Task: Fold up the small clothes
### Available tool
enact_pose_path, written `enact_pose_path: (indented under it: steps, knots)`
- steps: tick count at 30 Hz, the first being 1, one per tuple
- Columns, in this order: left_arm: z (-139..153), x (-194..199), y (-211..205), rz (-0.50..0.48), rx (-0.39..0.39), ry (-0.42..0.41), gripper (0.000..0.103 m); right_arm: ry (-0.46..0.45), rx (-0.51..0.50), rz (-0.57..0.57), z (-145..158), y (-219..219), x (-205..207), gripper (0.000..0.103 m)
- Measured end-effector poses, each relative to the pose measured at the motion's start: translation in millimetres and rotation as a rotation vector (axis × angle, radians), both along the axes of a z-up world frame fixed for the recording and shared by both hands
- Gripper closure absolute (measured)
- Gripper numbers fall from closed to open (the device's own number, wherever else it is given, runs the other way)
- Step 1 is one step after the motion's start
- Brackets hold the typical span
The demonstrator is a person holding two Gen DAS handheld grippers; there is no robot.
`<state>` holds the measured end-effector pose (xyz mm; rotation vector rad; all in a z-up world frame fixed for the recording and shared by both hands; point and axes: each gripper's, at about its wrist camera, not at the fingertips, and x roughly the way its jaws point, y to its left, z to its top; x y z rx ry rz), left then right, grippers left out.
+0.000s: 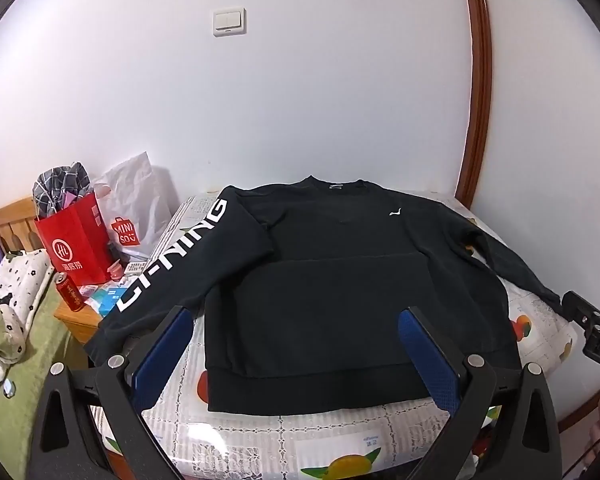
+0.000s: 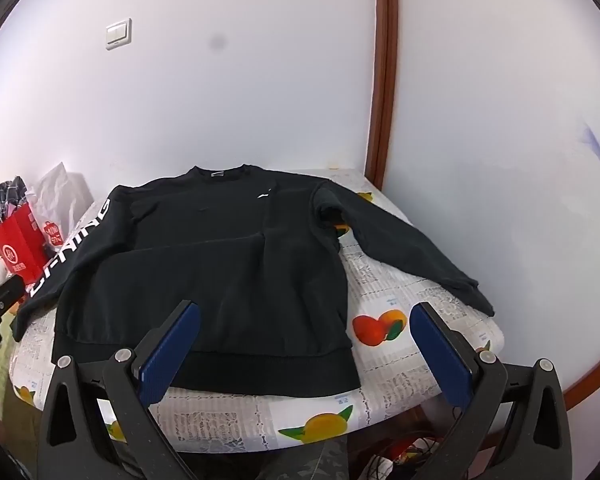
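The sweatshirt covers most of the desk, so the cloth pattern under it is hidden. In the left wrist view the right tool is cut by the picture edge. The neck label is too small to read.

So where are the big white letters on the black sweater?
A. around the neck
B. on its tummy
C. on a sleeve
C: the white letters run down one sleeve of the sweater, the sleeve near the red bag.
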<state>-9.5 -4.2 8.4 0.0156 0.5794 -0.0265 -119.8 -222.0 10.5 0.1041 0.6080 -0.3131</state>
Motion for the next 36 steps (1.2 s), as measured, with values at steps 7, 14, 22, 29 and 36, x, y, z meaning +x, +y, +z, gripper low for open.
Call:
enact_pose_path:
  steps: [7, 14, 22, 29, 36]
  knots:
    - [4, 1, 2, 0.006, 0.000, 0.006, 0.000, 0.006, 0.025, 0.003, 0, -1, 2, 0.000]
    - [2, 2, 5, 0.013, -0.001, 0.013, 0.000, 0.013, 0.000, -0.013, 0, 3, 5, 0.000]
    - [-1, 2, 6, 0.020, -0.001, 0.014, 0.000, 0.022, -0.001, -0.004, -1, 7, 10, 0.000]
    - [-3, 1, 10, 0.026, -0.006, 0.013, 0.000, 0.028, -0.005, 0.001, -3, 12, 12, 0.000]
    - [-3, 2, 12, 0.028, -0.009, 0.018, 0.000, 0.028, -0.006, 0.005, -3, 15, 13, 0.000]
